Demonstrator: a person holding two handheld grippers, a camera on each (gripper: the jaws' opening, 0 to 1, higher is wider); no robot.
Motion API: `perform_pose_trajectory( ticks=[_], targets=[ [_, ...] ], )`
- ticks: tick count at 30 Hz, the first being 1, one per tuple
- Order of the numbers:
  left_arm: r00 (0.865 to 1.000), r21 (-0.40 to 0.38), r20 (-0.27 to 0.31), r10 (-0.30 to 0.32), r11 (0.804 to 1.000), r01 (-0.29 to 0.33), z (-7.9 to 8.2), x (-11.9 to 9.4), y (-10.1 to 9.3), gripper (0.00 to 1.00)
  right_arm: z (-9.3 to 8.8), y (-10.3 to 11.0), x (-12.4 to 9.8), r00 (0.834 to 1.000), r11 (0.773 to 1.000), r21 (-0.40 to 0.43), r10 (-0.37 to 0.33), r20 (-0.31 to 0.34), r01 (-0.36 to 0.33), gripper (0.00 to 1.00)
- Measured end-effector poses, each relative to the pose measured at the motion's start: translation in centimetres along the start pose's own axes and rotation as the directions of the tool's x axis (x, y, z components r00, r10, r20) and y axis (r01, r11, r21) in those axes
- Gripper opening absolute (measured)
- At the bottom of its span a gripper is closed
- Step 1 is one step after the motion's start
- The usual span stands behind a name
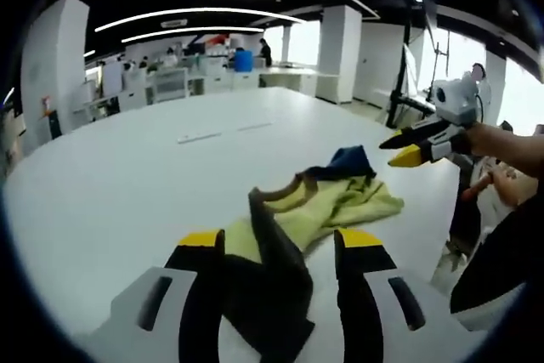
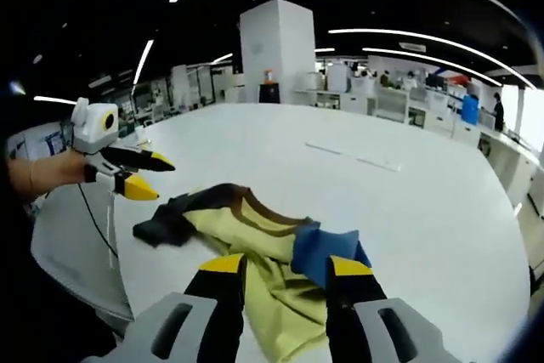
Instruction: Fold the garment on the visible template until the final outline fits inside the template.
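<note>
While the shirt is still all bunched up, the folding has hardly begun.

The big white table (image 1: 127, 176) holds the crumpled shirt (image 1: 331, 201), which is yellow with dark sleeves and a blue part, lying near the table's near edge. No fold looks done yet, and I cannot make out a template outline under it, so almost all the work is left. Two thin marks (image 1: 217, 133) lie farther off on the table, well apart from the cloth. Desks and pillars stand far behind. The left gripper (image 1: 276, 240) is wide open with a dark sleeve (image 1: 268, 286) lying between its jaws. The right gripper (image 2: 280, 265) is wide open over the yellow cloth, its right jaw touching the blue part (image 2: 319, 252). Nothing blocks the way.
</note>
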State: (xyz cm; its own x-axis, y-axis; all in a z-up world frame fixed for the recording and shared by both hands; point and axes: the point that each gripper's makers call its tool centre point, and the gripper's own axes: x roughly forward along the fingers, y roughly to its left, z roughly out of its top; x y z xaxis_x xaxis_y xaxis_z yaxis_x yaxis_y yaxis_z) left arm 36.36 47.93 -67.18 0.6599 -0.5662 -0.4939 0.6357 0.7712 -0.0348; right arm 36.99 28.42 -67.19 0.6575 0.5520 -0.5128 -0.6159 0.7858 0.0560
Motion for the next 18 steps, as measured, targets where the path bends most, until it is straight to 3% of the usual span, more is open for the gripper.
perform_pose_trajectory(
  ticks=[4, 13, 16, 18],
  targets=[
    [0.999, 0.032, -0.039, -0.004, 0.999, 0.005, -0.8, 1.2, -0.4, 0.45, -0.3, -0.3, 0.7, 1.0, 1.0, -0.029, -0.01, -0.012, 0.009, 0.29],
    [0.999, -0.033, -0.051, 0.01, 0.999, -0.012, -1.9, 2.2, -0.1, 0.32, -1.4, -1.3, 2.6, 0.996, 0.995, -0.08, -0.061, -0.058, 0.057, 0.28],
    [0.998, -0.035, -0.054, 0.021, 0.999, -0.022, -2.2, 2.5, 0.3, 0.28, -1.7, -2.2, 3.3, 0.993, 0.992, -0.091, -0.097, -0.074, 0.09, 0.26],
    [0.999, -0.054, -0.05, 0.014, 0.998, -0.016, -2.4, 2.7, 0.4, 0.27, -1.9, -3.2, 3.5, 0.983, 0.977, -0.157, -0.161, -0.09, 0.146, 0.24]
  ],
)
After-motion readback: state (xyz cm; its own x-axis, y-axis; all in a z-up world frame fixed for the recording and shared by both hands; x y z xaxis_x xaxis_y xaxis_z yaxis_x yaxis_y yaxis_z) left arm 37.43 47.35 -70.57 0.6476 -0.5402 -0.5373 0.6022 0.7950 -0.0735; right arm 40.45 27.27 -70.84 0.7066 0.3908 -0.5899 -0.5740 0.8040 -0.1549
